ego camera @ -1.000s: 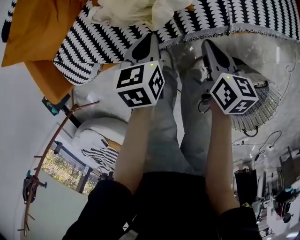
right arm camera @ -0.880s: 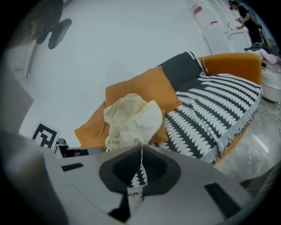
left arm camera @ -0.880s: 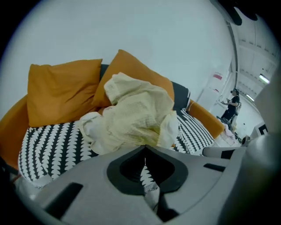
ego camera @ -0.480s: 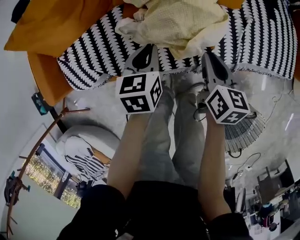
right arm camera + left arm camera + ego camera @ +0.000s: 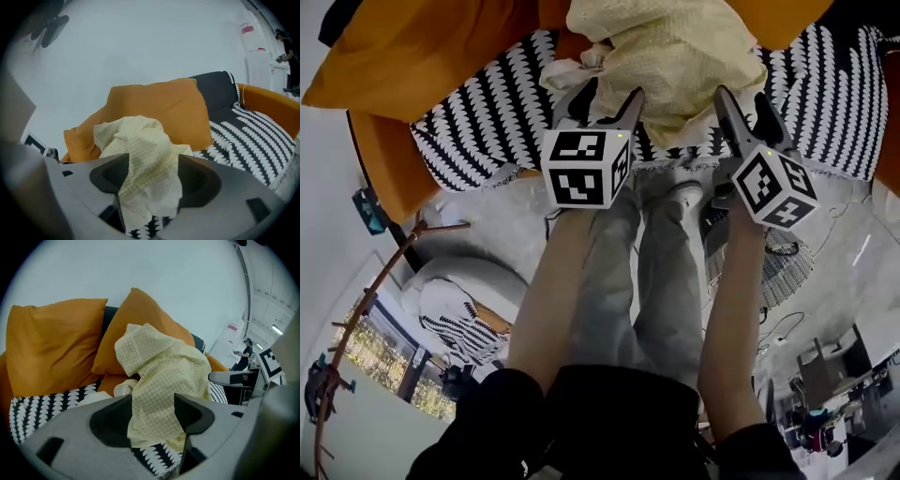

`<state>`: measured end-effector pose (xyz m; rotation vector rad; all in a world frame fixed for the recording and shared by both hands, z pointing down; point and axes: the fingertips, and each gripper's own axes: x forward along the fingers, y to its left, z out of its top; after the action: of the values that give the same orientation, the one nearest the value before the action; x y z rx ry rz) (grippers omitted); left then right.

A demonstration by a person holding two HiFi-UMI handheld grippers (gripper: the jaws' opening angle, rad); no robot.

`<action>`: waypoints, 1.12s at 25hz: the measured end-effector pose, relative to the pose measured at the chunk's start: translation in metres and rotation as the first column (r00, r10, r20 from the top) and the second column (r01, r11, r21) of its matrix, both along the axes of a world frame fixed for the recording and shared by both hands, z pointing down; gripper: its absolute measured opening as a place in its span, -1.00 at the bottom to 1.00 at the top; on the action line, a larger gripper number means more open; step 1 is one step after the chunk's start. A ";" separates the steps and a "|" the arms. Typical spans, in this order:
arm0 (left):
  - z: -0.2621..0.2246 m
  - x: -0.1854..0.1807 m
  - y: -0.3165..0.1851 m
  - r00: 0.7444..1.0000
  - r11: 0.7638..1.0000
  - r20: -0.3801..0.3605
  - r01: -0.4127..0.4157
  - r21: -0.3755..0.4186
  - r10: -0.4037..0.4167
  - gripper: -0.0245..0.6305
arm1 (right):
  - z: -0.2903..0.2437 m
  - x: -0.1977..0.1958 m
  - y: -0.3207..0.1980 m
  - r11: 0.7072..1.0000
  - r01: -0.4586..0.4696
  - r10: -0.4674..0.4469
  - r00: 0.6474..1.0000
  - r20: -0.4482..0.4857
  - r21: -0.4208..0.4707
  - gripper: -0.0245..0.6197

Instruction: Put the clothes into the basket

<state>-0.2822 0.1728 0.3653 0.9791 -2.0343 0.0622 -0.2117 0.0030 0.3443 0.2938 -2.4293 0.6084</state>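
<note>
A crumpled pale yellow checked garment (image 5: 675, 52) lies on the sofa against the orange cushions, with a smaller white cloth (image 5: 567, 75) at its left edge. My left gripper (image 5: 607, 98) is at the garment's near left edge and my right gripper (image 5: 745, 108) at its near right edge. Both sets of jaws are opening. In the left gripper view the garment (image 5: 164, 376) fills the gap of the left gripper (image 5: 152, 416), untouched by the pads. The right gripper (image 5: 150, 180) frames the garment (image 5: 140, 145) the same way. A white wire basket (image 5: 780, 272) stands on the floor, partly behind my right arm.
A black-and-white patterned blanket (image 5: 478, 122) covers the sofa seat, with orange cushions (image 5: 412, 56) behind it. The person's legs in jeans (image 5: 647, 281) stand at the sofa's front edge. A white seat (image 5: 459, 291) sits on the floor at left. Another person (image 5: 243, 355) stands far off.
Both grippers have moved forward from over the floor to the garment's near edge. Their jaws, shut before, now stand apart. The sofa and garment have come closer in view.
</note>
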 end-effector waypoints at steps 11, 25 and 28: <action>0.027 -0.041 -0.032 0.990 0.991 -0.044 -0.132 0.018 0.133 -0.11 | 0.037 -0.046 0.013 0.998 0.065 -0.065 0.994 -0.082 -0.005 -0.03; 0.025 -0.017 -0.054 0.953 0.954 -0.049 -0.299 -0.013 0.298 -0.70 | 0.039 -0.030 0.032 0.987 0.159 -0.161 0.983 -0.090 -0.033 -0.69; 0.018 0.002 -0.057 0.944 0.944 -0.041 -0.328 -0.025 0.327 -0.71 | 0.031 -0.006 0.032 0.990 0.127 -0.130 0.991 -0.042 -0.065 -0.69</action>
<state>-0.2801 0.1163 0.3836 1.2814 -1.8133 0.2520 -0.2177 0.0351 0.3754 0.1236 -2.3583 0.6119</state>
